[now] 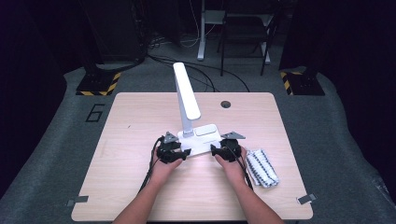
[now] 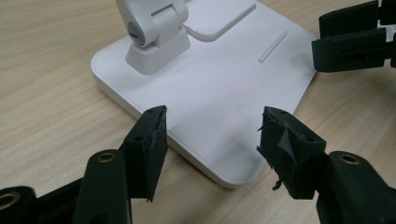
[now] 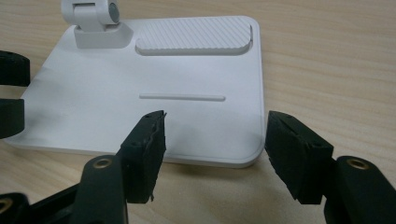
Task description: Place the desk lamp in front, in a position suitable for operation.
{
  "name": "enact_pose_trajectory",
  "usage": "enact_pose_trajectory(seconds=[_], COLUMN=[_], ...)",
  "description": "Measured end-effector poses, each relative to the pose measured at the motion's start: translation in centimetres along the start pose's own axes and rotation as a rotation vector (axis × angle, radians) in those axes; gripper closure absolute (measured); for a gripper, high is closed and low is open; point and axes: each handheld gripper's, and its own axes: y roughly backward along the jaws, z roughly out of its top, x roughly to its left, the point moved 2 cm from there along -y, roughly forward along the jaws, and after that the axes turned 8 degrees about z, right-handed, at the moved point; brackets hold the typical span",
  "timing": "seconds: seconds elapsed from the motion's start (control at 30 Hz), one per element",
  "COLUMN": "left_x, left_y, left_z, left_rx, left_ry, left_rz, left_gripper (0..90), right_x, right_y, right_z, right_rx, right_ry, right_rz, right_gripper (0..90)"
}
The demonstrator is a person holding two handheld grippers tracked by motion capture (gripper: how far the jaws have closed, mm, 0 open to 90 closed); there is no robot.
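A white desk lamp stands mid-table, its flat square base (image 1: 201, 140) under a slanted arm and head (image 1: 186, 95). My left gripper (image 1: 186, 154) sits at the base's front left edge and my right gripper (image 1: 213, 149) at its front right edge. In the left gripper view the open left gripper (image 2: 212, 116) straddles a rounded corner of the base (image 2: 210, 70), pads clear of it, below the hinge (image 2: 152, 28). In the right gripper view the open right gripper (image 3: 215, 119) hovers over the base's near edge (image 3: 154, 79), with the ribbed pad (image 3: 194, 35) beyond.
A folded black-and-white striped cloth (image 1: 262, 167) lies just right of my right hand. A round cable hole (image 1: 226, 104) sits near the wooden table's (image 1: 130, 121) far edge. Beyond the table are a chair and stands with cables on the floor.
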Motion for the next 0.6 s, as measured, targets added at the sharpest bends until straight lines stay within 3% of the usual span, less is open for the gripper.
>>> enact_pose_trajectory(seconds=[0.07, 0.1, 0.27, 0.5, 0.6], left_x=[0.1, 0.0, -0.5, -1.2, -1.0], left_y=[-0.1, -0.1, 0.3, 1.7, 2.1], left_z=[0.0, -0.2, -0.1, 0.1, 0.2], left_rx=[0.002, 0.021, 0.028, 0.001, -0.003], left_ry=[0.009, -0.015, -0.031, -0.05, -0.056], left_rz=[-0.009, 0.001, -0.013, -0.036, -0.031], left_gripper=[41.7, 41.6, 41.8, 41.7, 41.7], right_x=[0.1, 0.2, 0.0, 0.1, 0.2], right_y=[0.0, -0.2, -0.3, -1.3, -1.7], right_z=[0.1, 0.2, 0.8, 1.7, 1.9], right_rx=[-0.004, -0.002, -0.005, -0.002, 0.0], right_ry=[0.002, 0.012, 0.018, 0.018, 0.023], right_rz=[-0.004, -0.003, -0.008, -0.045, -0.04], right_gripper=[37.9, 37.9, 37.1, 33.6, 33.3])
